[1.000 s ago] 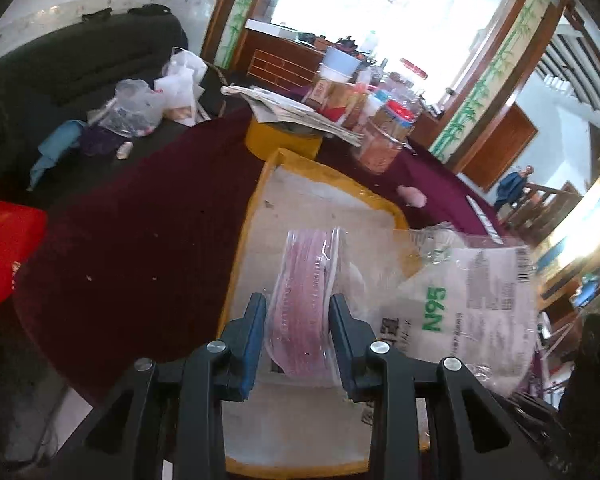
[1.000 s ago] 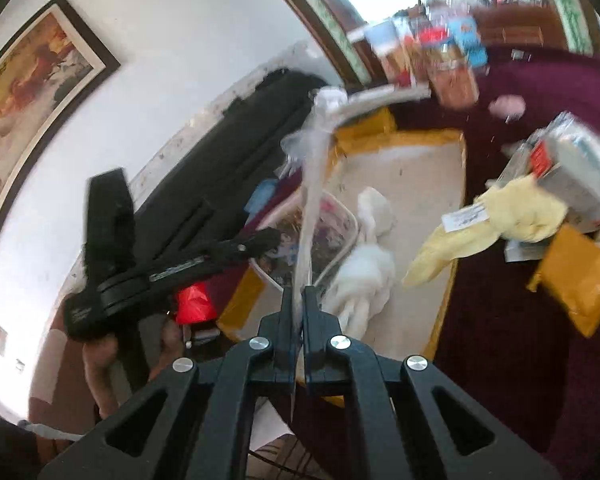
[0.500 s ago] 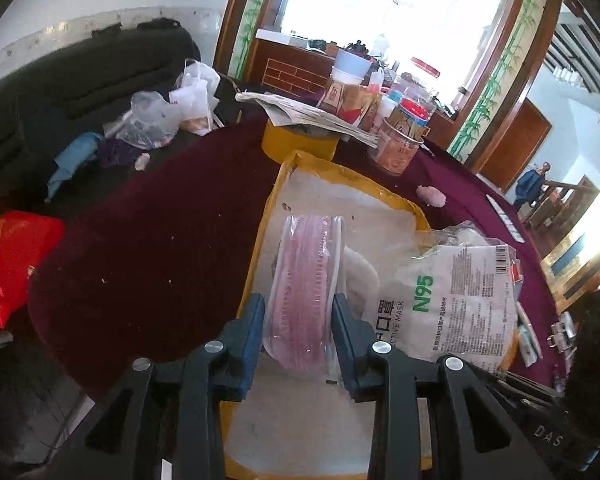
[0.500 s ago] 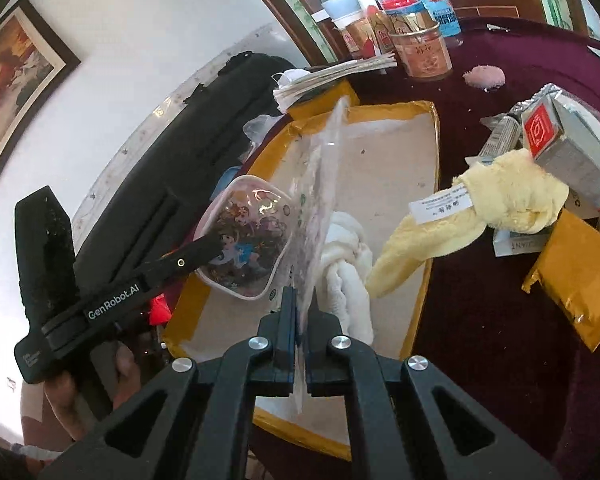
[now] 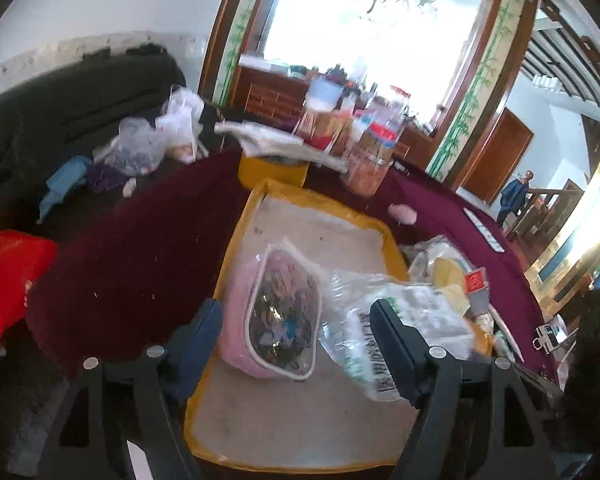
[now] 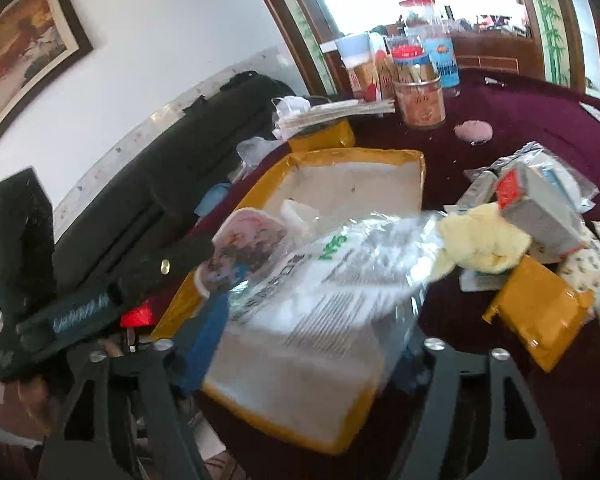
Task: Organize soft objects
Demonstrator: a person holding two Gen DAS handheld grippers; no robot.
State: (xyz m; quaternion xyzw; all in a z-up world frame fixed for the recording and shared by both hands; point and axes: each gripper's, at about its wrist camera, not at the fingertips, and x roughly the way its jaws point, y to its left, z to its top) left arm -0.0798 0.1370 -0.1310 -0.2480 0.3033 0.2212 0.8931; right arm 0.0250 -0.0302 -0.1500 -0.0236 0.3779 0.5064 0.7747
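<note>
A pink zip pouch [image 5: 276, 316] with a clear cartoon-print face lies in the yellow-rimmed tray [image 5: 236, 240], between the fingers of my left gripper [image 5: 300, 344], which is open and apart from it. A clear N95 mask packet [image 5: 396, 320] lies beside it in the tray. In the right wrist view the packet [image 6: 332, 280] lies in front of my right gripper [image 6: 308, 344], which is open. The pouch [image 6: 244, 240] and the tray [image 6: 380, 156] show there too. A yellow cloth [image 6: 480, 240] lies right of the tray.
A dark red cloth [image 5: 140, 248] covers the table. Jars and bottles [image 6: 416, 88] and stacked papers [image 6: 332, 112] stand at the back. A pile of boxes and a yellow packet [image 6: 540, 312] lies at the right. A black sofa [image 5: 60, 100] stands left.
Both grippers have opened. The left let go of the pink pouch, which now lies tilted in the tray. The right let go of the mask packet, which dropped flat into the tray.
</note>
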